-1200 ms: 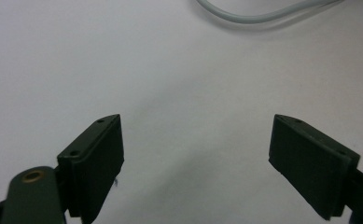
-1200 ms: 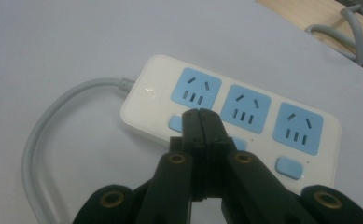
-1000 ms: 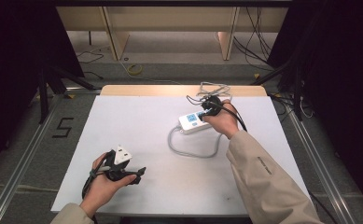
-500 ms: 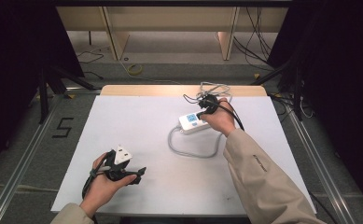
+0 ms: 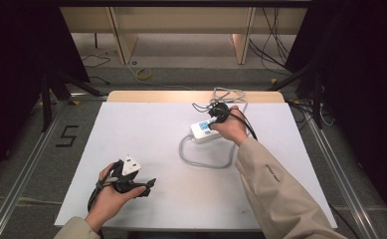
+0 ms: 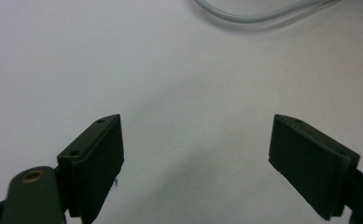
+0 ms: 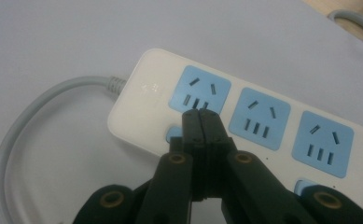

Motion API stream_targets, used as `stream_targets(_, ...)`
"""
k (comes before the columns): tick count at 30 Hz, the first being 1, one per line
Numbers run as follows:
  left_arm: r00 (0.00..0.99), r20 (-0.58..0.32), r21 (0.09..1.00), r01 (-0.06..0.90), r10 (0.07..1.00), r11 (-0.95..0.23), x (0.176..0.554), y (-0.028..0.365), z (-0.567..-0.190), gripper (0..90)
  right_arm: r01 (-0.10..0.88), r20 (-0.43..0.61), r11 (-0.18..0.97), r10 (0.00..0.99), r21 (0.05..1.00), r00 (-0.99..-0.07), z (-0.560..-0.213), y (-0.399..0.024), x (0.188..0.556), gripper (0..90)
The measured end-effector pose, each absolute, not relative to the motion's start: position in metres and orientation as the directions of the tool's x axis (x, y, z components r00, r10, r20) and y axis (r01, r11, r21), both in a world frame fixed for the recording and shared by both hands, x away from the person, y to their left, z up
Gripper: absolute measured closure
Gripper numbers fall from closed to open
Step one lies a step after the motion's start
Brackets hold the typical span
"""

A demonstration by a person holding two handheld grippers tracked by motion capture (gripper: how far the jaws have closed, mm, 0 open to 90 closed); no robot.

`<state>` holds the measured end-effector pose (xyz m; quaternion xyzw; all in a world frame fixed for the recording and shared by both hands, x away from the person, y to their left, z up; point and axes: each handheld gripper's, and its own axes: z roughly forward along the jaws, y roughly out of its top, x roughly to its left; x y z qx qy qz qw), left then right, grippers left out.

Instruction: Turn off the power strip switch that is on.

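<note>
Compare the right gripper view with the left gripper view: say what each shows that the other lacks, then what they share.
Right gripper view: a white power strip with three blue sockets, and the right hand-held gripper shut, its tips over the strip by the end socket. Left gripper view: the left hand-held gripper open with nothing between its jaws. Both: the white table and the strip's grey cord.

White table [image 5: 146,124]: power strip [image 5: 204,131], grey cord [image 5: 201,162] on it.

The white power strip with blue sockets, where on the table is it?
In the high view the white power strip with blue sockets lies right of centre toward the far edge, under the right hand-held gripper, its grey cable looping nearer.
</note>
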<state>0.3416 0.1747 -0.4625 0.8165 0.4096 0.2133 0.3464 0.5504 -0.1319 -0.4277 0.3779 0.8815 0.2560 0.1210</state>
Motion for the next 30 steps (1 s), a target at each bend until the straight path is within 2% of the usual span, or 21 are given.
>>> stream_targets(30, 0.579, 0.063, 0.740, 0.520, 0.813, -0.427, 0.342, 0.175, -0.462, 17.9, 0.622, -0.022, 0.629, 0.711, 0.466, -0.703, -0.437, -0.116, 0.559, 90.0)
